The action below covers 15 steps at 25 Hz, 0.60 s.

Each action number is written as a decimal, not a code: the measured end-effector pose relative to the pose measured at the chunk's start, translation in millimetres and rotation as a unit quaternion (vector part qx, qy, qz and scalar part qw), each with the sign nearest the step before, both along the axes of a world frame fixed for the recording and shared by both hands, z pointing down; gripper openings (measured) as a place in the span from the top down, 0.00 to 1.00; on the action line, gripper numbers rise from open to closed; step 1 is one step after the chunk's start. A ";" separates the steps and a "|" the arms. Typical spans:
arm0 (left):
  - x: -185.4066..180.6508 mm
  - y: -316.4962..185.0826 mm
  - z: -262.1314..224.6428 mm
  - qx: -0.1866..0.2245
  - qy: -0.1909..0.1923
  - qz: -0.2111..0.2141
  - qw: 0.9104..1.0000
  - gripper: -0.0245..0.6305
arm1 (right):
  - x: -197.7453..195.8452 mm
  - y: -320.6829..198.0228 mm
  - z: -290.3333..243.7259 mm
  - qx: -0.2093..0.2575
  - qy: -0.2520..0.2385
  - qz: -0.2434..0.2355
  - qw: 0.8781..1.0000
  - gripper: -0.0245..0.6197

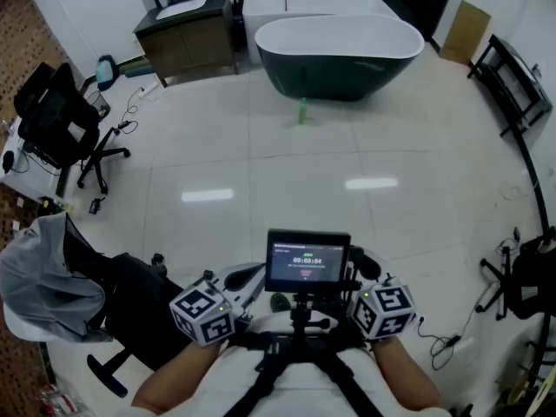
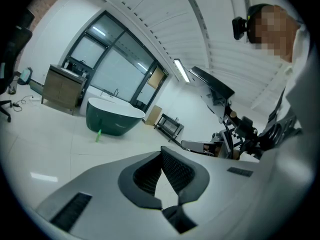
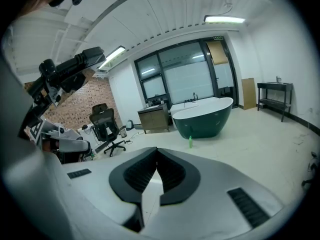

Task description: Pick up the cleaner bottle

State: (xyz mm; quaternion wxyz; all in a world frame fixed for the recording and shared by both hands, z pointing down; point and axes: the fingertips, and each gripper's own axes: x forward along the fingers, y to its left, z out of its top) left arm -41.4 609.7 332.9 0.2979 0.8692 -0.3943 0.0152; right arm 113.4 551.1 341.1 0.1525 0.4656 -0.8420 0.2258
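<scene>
Starting approach step, nothing grasped yet. Spotting cleaner bottle (image 1: 302, 110) far off, upright on floor (image 1: 261, 172), just near side of bathtub (image 1: 339, 55). Holding left hand-held gripper (image 2: 161, 151) and right hand-held gripper (image 3: 156, 151) pressed together, empty, close to body. Next, likely: walk up, spread one, lower around bottle.

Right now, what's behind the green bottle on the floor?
The dark green bathtub stands directly behind the bottle. Beyond the tub runs a white ledge. The tub hides the floor on its far side, so whatever lies there can't be seen.
</scene>
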 end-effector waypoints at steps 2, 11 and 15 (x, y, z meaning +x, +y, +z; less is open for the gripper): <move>-0.7 0.6 -0.2 0.000 -0.003 -0.001 1.000 0.96 | 1.0 0.8 -0.2 0.000 0.001 0.001 1.000 0.95; -29.2 -23.6 -2.0 0.013 -0.022 -0.038 0.999 0.96 | 13.6 -9.1 -0.2 0.004 0.005 0.014 1.000 0.95; -40.5 -36.4 -11.3 0.031 -0.018 -0.054 0.998 0.96 | 16.0 -13.9 -1.7 0.007 0.010 0.013 1.000 0.95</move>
